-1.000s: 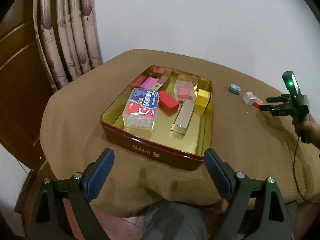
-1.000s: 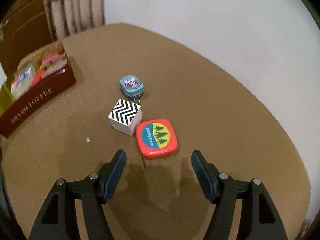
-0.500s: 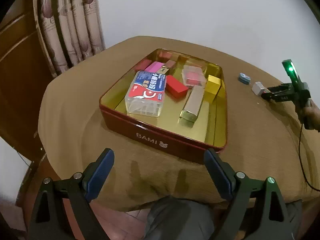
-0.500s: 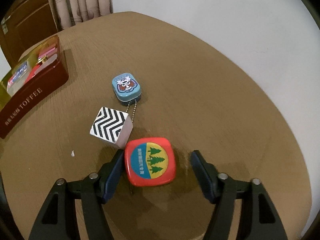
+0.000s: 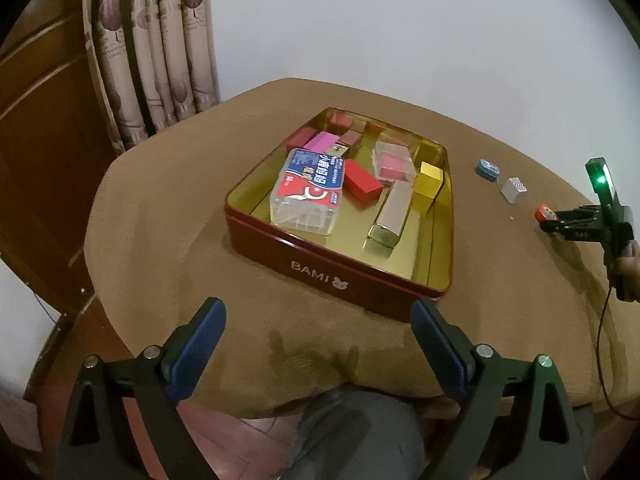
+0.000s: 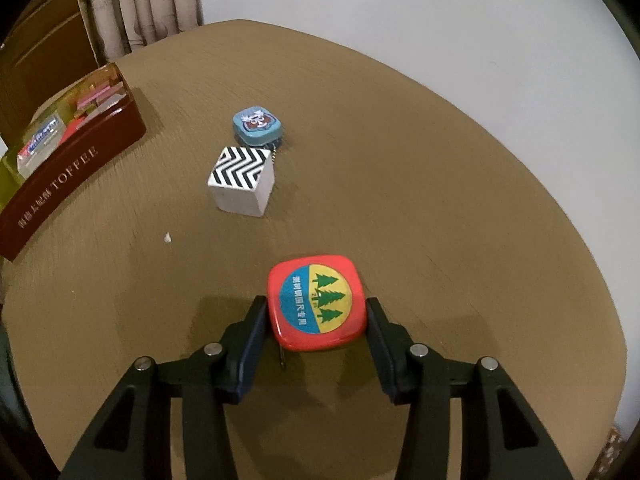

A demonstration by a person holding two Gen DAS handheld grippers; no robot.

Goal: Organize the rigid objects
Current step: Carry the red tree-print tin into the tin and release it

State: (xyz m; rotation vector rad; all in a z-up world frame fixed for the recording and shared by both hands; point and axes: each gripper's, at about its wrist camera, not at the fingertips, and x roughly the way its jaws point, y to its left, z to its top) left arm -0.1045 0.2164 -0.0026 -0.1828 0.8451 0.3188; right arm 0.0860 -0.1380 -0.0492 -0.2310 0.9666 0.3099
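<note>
Now my right gripper (image 6: pixel 316 320) is closing on the tape (image 6: pixel 316 302) between its jaws; next, lift toward the tin (image 6: pixel 80 156). My left gripper (image 5: pixel 316 344) hangs released.

Red tape measure (image 6: pixel 316 304), tree label up, is seen flat at 6 o'clock. Zigzag cube (image 6: pixel 242 184) sits at 11 o'clock of it; blue tin (image 6: pixel 257 125) just beyond. Red tray (image 6: pixel 76 160), filled with boxes, at 10 o'clock.

One red tin (image 5: pixel 320 268), two tape measures (image 6: pixel 316 302), one zigzag cube (image 6: pixel 242 180)
</note>
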